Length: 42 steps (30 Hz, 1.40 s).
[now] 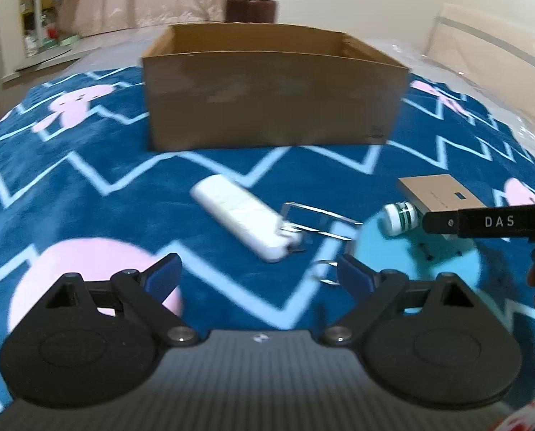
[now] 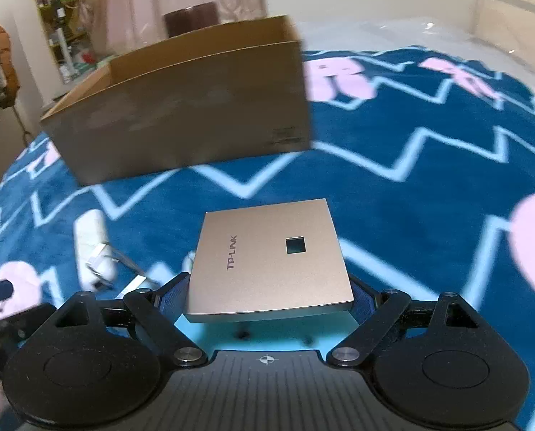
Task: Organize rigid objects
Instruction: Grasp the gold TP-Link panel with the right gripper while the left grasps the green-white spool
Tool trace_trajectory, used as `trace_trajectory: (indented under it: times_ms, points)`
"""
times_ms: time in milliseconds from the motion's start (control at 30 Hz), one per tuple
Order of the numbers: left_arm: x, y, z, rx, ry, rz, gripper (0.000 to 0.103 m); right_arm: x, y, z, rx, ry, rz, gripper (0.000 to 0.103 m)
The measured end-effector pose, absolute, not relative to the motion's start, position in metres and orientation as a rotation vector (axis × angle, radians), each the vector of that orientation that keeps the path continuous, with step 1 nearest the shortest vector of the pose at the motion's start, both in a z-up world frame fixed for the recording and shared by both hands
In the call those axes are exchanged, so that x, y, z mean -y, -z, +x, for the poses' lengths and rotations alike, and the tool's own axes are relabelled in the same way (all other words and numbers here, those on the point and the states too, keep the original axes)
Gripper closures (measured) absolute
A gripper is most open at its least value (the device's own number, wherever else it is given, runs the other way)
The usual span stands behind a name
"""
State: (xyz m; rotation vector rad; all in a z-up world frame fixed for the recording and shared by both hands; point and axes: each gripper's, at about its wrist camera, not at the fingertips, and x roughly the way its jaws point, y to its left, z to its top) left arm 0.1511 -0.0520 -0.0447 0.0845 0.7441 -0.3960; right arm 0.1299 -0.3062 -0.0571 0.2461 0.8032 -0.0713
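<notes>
My right gripper (image 2: 270, 296) clamps the stiff, light, slick TP-LINK panel (image 2: 267, 258) by its side edges; my left gripper (image 1: 258, 273) hangs open.

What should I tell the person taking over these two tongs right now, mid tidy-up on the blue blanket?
Left tongs: open, empty, hanging over the blanket short of the white remote.
Right tongs: closed on the sides of the gold TP-LINK panel, which looks lifted slightly.
Cardboard box: open-topped, behind the items; nothing can be seen inside it from these angles.
Still loose on the blanket: the remote, a clear plastic piece beside it, and a small white-and-green bottle lying next to the panel.
Left to do: probably the panel into the box, then the other three.
</notes>
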Motion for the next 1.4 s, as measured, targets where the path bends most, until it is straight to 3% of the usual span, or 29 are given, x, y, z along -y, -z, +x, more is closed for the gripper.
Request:
trace_trajectory:
  times_ms: [300,467,700,833,1000,1300,1333,1400]
  points:
    - [0.091,0.054,0.147,-0.736,0.495,0.119,0.023,0.336,0.068,0.109,-0.822,0.127,0.237,0.018]
    - [0.107,0.056,0.147,-0.712,0.509,0.118,0.034,0.347,0.075,0.104,-0.816,0.141,0.240,0.018]
    - [0.143,0.053,0.151,-0.670,0.550,0.115,0.035,0.358,0.081,0.101,-0.803,0.141,0.215,0.018]
    - [0.166,0.060,0.158,-0.678,0.545,0.120,0.044,0.361,0.085,0.100,-0.795,0.115,0.203,0.018]
    - [0.183,0.070,0.164,-0.686,0.520,0.102,0.046,0.364,0.088,0.100,-0.781,0.086,0.179,0.018]
    - [0.201,0.082,0.169,-0.696,0.487,0.121,0.069,0.369,0.090,0.102,-0.773,0.064,0.174,0.018]
    - [0.202,0.082,0.169,-0.697,0.486,0.123,0.075,0.368,0.091,0.102,-0.773,0.064,0.171,0.018]
    - [0.203,0.083,0.169,-0.702,0.481,0.129,0.076,0.367,0.091,0.103,-0.774,0.064,0.164,0.018]
